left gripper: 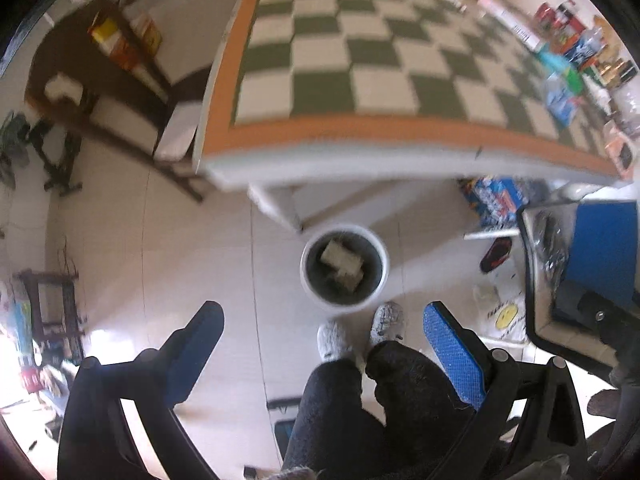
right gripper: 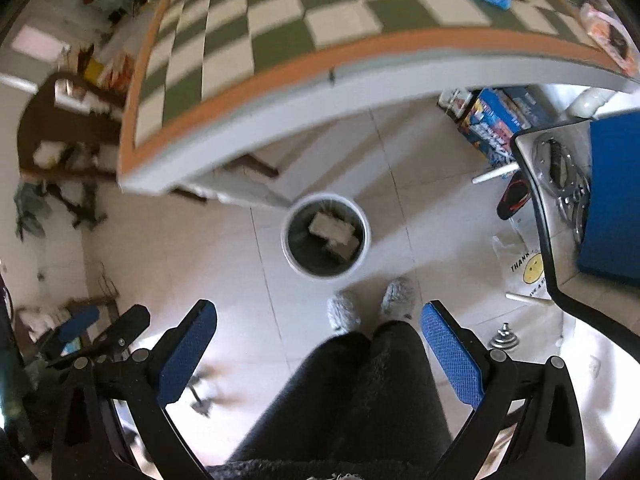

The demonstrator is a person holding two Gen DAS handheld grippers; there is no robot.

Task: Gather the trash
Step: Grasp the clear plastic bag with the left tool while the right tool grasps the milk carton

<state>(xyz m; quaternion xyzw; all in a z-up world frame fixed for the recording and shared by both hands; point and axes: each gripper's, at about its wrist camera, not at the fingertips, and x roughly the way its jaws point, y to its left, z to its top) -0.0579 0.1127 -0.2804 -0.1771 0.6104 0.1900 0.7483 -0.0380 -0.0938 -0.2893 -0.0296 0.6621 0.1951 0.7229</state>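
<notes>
Both grippers hang over the floor, pointing down at the person's dark-trousered legs [right gripper: 352, 392] and grey slippers [left gripper: 362, 330]. Left gripper [left gripper: 324, 344] has jaws spread wide, nothing between them; right gripper [right gripper: 318, 344] same, wide apart and empty. White bin [left gripper: 345, 266] stands on the tiled floor just beyond the slippers, near the desk's front edge, with pale crumpled paper or cardboard [left gripper: 342, 264] already lying inside. Desk [left gripper: 360, 132] with green-and-cream checked cover and orange border sits beyond and above; its near part looks bare, while a clutter of packets and bottles [left gripper: 572, 48] lines the far right side. Which of those count as trash I cannot tell, views are blurred. Judgement: the step in hand is going for the next piece. To do it well, lift a gripper up over the desk's edge, keep jaws wide until a piece sits squarely between the pads, close firmly, then carry it right above the bin's mouth before letting go, avoiding the rim.
</notes>
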